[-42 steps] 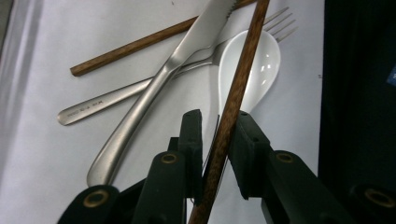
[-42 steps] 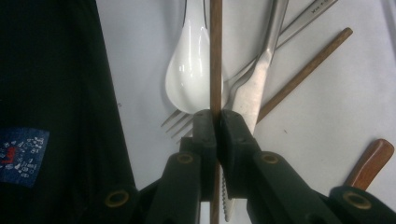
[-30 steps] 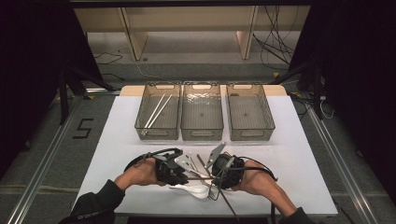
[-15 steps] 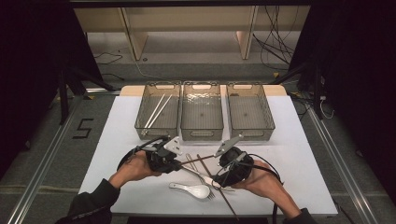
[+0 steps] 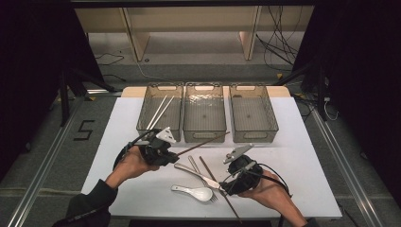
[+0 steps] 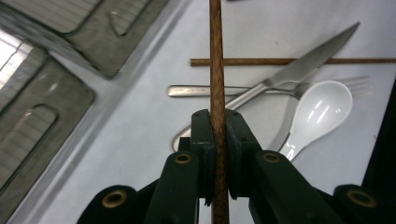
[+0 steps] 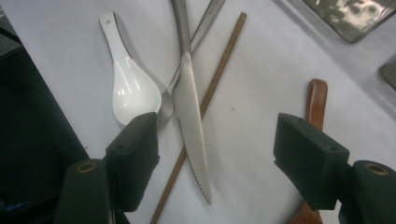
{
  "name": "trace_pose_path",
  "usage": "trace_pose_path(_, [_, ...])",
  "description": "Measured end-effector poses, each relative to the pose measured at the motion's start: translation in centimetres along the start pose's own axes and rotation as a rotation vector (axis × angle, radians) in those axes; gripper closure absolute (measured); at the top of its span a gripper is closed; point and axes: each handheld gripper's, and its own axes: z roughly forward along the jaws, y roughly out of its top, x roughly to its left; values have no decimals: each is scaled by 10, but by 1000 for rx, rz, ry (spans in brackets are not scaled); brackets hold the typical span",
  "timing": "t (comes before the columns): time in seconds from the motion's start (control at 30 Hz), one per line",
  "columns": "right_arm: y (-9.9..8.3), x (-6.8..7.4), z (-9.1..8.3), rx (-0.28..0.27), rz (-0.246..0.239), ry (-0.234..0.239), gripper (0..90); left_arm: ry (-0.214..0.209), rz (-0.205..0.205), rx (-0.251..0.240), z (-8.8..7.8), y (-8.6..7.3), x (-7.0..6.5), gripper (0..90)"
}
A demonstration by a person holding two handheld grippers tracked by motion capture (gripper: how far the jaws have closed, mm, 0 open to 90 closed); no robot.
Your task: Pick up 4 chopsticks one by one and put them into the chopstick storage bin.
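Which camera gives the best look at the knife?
The right gripper view: the knife lies full-length, serrated edge sharp. The left gripper view shows its blade farther off, behind the held chopstick. The high view shows it small.

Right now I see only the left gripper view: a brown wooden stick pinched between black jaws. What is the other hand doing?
Observer: The right gripper hangs open above a serrated steel knife, gripping nothing; its jaws have just been opening.
Operator: Where might the brown stick go?
Observer: Perhaps the leftmost clear plastic bin; two pale chopsticks already lie in it.
Operator: Anything else nearby?
Observer: A reddish wooden handle lies beside the right gripper.
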Motion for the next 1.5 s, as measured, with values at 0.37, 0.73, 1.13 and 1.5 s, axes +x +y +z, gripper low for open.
trace_pose_path(0.37, [-14, 0, 4, 29, 44, -12, 293, 54, -92, -56, -13, -2, 19, 830])
trace_pose_path(0.73, [-22, 4, 7, 58, 39, -22, 292, 81, -144, -65, -19, -5, 35, 834])
trace_pose_path(1.13, [-28, 7, 6, 64, 34, -13, 292, 140, -257, -108, -28, -1, 75, 834])
trace_pose_path(1.5, [-31, 10, 4, 63, 27, -8, 287, 207, -374, -117, -31, -2, 115, 834])
